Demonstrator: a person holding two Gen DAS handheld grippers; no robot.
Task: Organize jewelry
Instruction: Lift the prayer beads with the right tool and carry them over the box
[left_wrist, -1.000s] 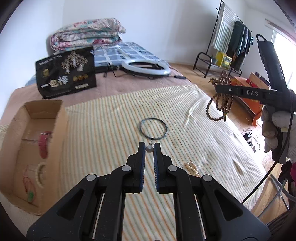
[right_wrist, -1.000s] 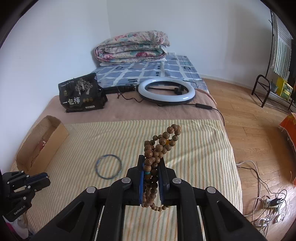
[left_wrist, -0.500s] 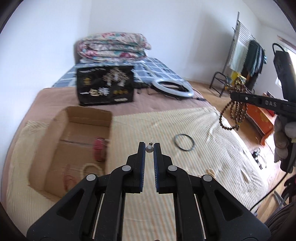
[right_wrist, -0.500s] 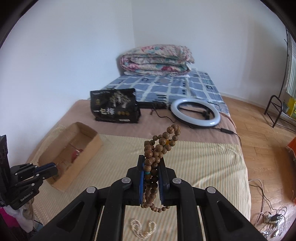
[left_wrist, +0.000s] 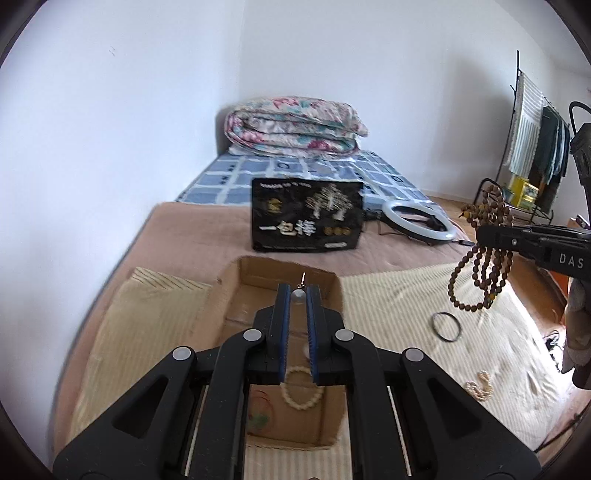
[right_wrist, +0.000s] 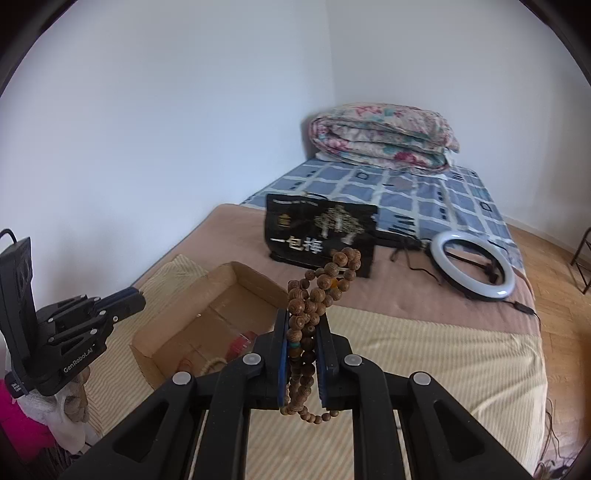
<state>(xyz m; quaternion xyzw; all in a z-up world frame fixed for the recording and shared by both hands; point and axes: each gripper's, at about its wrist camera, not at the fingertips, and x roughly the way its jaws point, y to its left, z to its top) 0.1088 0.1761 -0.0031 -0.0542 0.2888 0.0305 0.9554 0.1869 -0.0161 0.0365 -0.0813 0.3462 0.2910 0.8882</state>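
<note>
Over the cardboard box (left_wrist: 236, 291): left gripper (left_wrist: 297, 291) pinches a pearl earring (left_wrist: 297, 294).
Right gripper (right_wrist: 302, 325), marked "DAS": clamps wooden bead strand (right_wrist: 314, 295).
Striped mat's right side: black ring (left_wrist: 446, 326), pale bracelet (left_wrist: 479, 384).
Left gripper's label: "GenRobot.AI".

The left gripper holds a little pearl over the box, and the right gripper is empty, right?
Not quite. The right gripper isn't empty: the right wrist view shows it shut on wooden beads. The left gripper does hold the pearl over the box.
</note>
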